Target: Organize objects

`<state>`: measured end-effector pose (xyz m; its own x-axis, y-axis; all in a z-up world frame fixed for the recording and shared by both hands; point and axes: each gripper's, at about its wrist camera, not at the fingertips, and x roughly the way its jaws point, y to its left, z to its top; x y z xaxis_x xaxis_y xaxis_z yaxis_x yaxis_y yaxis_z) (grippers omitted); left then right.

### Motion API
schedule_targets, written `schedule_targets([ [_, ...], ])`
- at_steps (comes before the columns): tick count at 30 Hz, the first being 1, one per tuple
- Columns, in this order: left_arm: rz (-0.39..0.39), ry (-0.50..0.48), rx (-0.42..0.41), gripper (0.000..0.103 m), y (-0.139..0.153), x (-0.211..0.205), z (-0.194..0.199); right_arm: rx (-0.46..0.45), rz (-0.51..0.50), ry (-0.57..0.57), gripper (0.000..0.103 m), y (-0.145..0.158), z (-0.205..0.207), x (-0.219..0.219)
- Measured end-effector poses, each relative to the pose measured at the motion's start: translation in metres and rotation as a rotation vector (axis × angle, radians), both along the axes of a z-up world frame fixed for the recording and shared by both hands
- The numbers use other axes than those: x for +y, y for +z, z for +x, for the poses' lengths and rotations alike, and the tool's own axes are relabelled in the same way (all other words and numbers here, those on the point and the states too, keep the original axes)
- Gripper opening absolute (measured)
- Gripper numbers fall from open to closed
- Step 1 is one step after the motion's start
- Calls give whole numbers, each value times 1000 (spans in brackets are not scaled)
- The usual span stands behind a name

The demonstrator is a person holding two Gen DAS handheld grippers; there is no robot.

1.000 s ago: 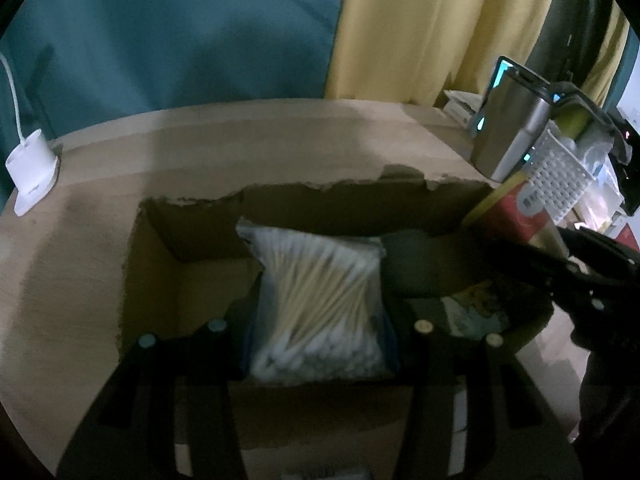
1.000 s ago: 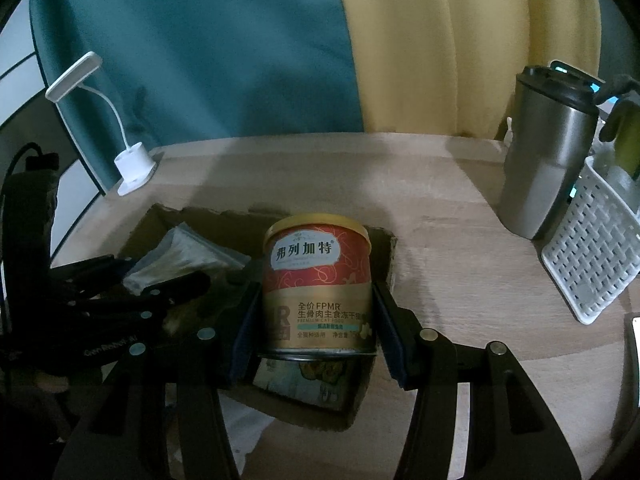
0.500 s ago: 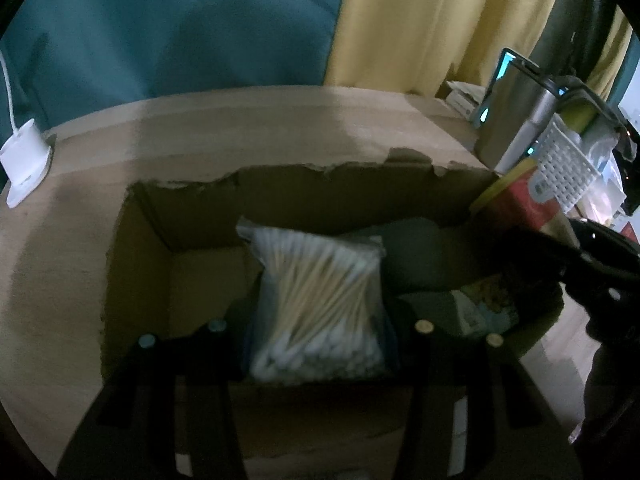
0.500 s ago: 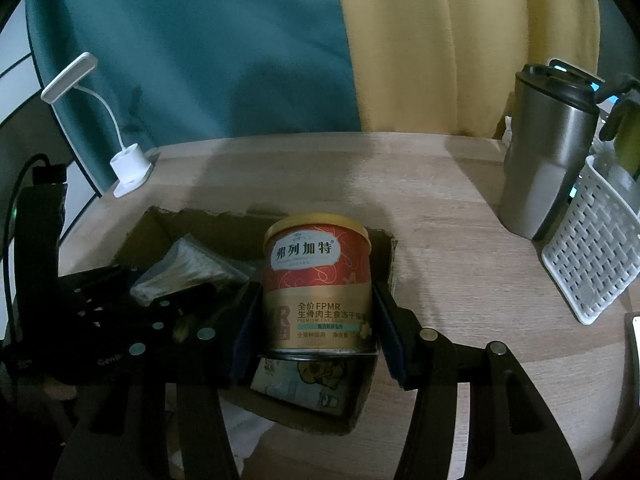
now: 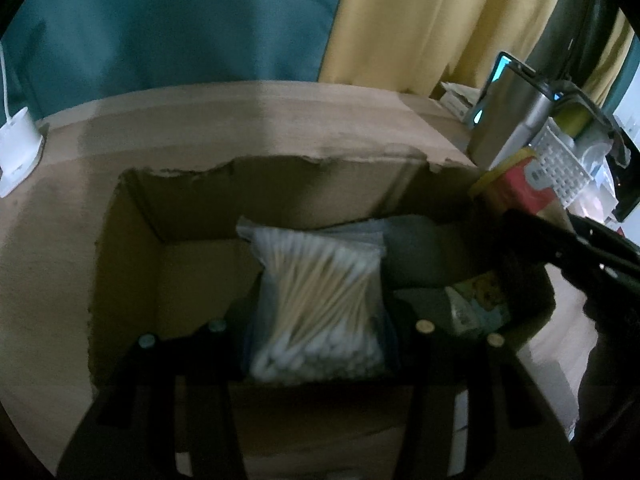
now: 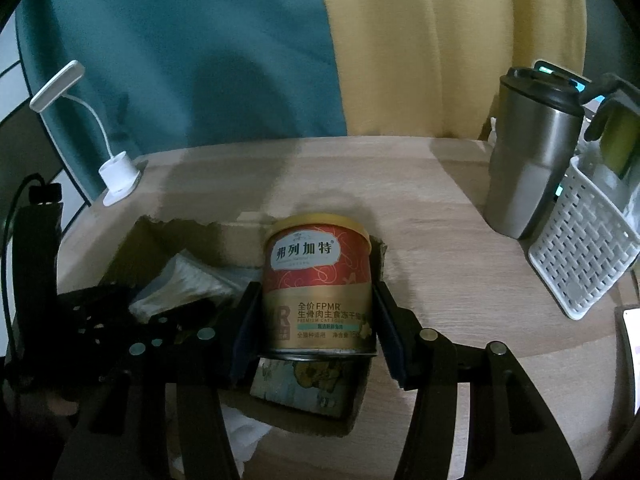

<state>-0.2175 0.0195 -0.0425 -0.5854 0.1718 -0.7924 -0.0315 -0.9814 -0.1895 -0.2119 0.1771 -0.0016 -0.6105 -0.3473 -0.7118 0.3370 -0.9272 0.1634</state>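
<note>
Both loads hang over the open cardboard box (image 5: 132,216), neither yet released: left gripper (image 5: 320,320) clamps a bag of cotton swabs (image 5: 320,304), right gripper (image 6: 318,320) a cat-food can (image 6: 318,288), above what seems a printed packet (image 6: 304,384).

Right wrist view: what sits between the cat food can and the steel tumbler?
Only bare wooden tabletop separates the cat food can from the steel tumbler; the right wrist view shows it.
</note>
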Motion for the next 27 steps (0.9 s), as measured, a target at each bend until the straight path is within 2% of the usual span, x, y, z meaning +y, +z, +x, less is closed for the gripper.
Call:
schedule_targets([
  [9,40,1,-24,52,-2,-4,-2,-6,20,-33,57,-4,-10,-6],
  [10,42,0,-24,53,-2,-5,-1,-5,28,-38,59,-5,-11,-8],
  [13,60,-9,-24,57,-1,-6,0,-6,7,-21,75,-5,-12,-11],
  [14,60,-10,-24,57,-1,-6,1,0,14,-17,77,-5,-11,-13],
  [19,60,-7,-17,58,1,-7,4,8,24,-19,77,-3,-8,-8],
  [21,64,-7,-9,60,3,-7,5,11,35,-37,77,-2,-8,-5],
  [23,78,-11,-5,68,5,-8,6,4,31,-53,77,-2,-8,1],
  [27,77,-15,-1,68,8,-8,9,7,32,-69,77,1,-5,8],
])
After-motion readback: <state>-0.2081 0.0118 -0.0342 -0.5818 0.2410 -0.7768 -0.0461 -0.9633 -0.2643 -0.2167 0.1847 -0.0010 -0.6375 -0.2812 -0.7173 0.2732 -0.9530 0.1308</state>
